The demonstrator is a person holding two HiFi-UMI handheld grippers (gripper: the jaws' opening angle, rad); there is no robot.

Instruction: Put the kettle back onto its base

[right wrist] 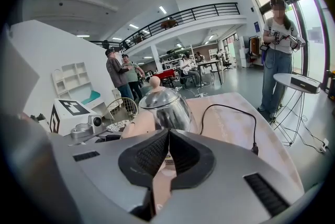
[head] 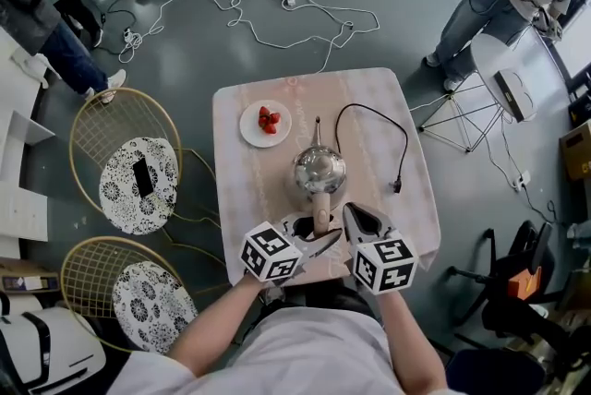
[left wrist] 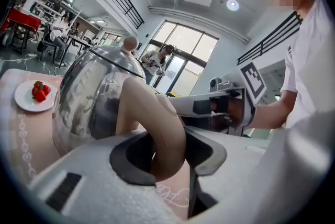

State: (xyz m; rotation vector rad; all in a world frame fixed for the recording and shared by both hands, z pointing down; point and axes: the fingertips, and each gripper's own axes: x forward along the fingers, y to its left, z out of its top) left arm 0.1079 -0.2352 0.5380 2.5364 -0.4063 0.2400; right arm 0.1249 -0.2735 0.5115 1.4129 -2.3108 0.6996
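Note:
A shiny metal kettle [head: 319, 169] [left wrist: 91, 97] [right wrist: 166, 107] stands on the pink-clothed table [head: 247, 190], its tan handle [head: 320, 216] [left wrist: 157, 129] pointing toward me. My left gripper [head: 317, 232] [left wrist: 170, 152] reaches in from the left, and its dark pads sit against both sides of the handle. My right gripper [head: 361, 218] [right wrist: 168, 152] rests just right of the handle with its pads pressed together and nothing between them. A black power cable [head: 371, 113] [right wrist: 230, 108] loops from behind the kettle to a loose plug [head: 397, 185]. The base is hidden under the kettle or out of sight.
A white plate of strawberries [head: 265, 124] [left wrist: 32, 95] sits at the table's far left. Two wire chairs with patterned cushions [head: 129, 164] stand to the left, one carrying a phone. A person with a small round table [head: 506, 79] is at the right. Cables trail over the floor.

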